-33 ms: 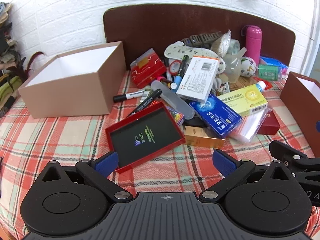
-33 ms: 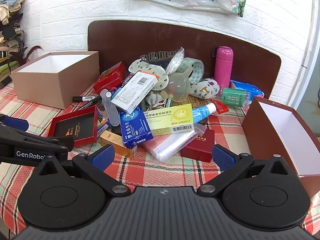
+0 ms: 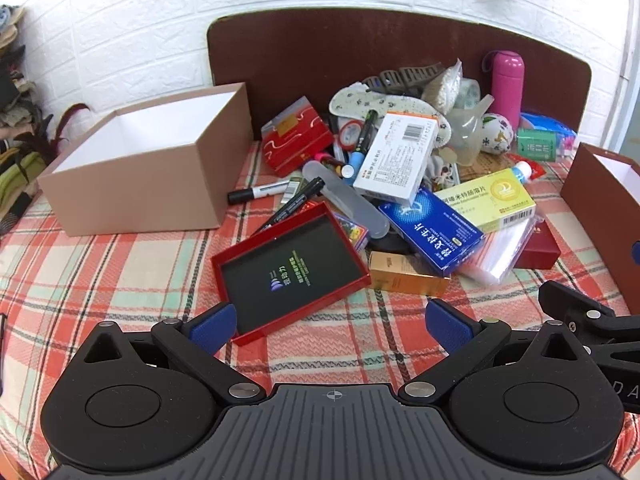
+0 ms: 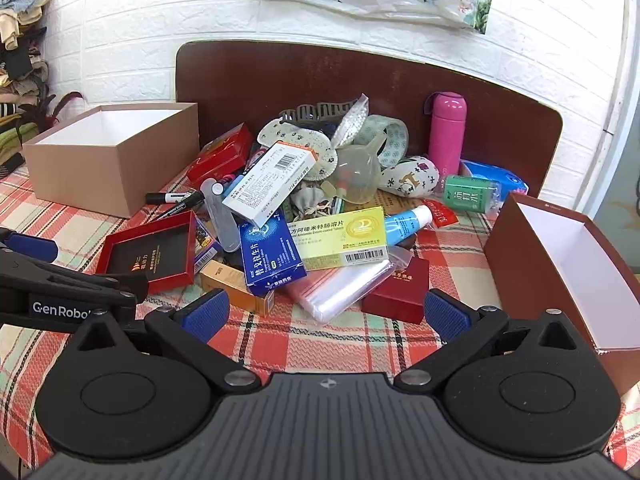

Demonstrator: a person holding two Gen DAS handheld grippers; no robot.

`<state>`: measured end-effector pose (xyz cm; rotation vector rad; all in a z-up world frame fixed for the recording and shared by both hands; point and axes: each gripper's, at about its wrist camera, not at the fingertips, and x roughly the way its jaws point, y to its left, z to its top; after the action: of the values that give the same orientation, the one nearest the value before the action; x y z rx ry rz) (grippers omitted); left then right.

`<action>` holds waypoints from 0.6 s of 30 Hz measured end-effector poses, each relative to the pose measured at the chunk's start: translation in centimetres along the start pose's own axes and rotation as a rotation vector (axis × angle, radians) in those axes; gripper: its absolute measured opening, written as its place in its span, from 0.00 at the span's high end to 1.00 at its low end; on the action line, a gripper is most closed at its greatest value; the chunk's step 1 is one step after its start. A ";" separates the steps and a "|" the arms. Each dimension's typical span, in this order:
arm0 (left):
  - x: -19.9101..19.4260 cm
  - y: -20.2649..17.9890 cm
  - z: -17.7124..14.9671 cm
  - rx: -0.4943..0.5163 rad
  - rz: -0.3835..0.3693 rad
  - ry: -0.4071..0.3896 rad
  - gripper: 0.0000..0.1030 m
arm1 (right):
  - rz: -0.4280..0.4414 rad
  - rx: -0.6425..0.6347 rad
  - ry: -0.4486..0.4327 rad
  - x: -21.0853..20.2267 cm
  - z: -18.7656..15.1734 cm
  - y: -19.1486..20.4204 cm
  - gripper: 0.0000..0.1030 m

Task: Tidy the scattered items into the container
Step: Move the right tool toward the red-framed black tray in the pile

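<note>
Woven plaid cloth (image 3: 120, 264), matt cardboard box (image 3: 152, 184), glossy plastic bag (image 4: 344, 288)

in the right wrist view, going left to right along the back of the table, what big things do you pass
tan box → red packet → white medicine box → clear funnel → pink bottle → green packet → brown box

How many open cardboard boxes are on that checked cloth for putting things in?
2. A tan box sits at the far left beside the pile, and a reddish-brown box sits at the right edge. Both look empty inside, though parts of their floors are hidden.
</note>
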<state>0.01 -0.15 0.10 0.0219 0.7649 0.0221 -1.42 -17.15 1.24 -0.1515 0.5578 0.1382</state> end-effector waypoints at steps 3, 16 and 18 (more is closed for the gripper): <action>-0.1 -0.3 0.1 -0.013 0.014 -0.012 0.00 | 0.011 -0.008 -0.002 -0.1 0.0 -0.5 0.00; -1.3 -2.4 0.7 -0.010 0.048 -0.039 0.00 | 0.054 -0.019 -0.007 -0.3 0.0 -2.4 0.00; -1.3 -2.6 0.7 -0.002 0.048 -0.039 0.00 | 0.056 -0.008 -0.008 -0.3 -0.1 -2.6 0.00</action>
<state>-0.38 -2.76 1.42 0.0386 0.7254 0.0679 -1.21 -19.74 1.60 -0.1434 0.5542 0.1956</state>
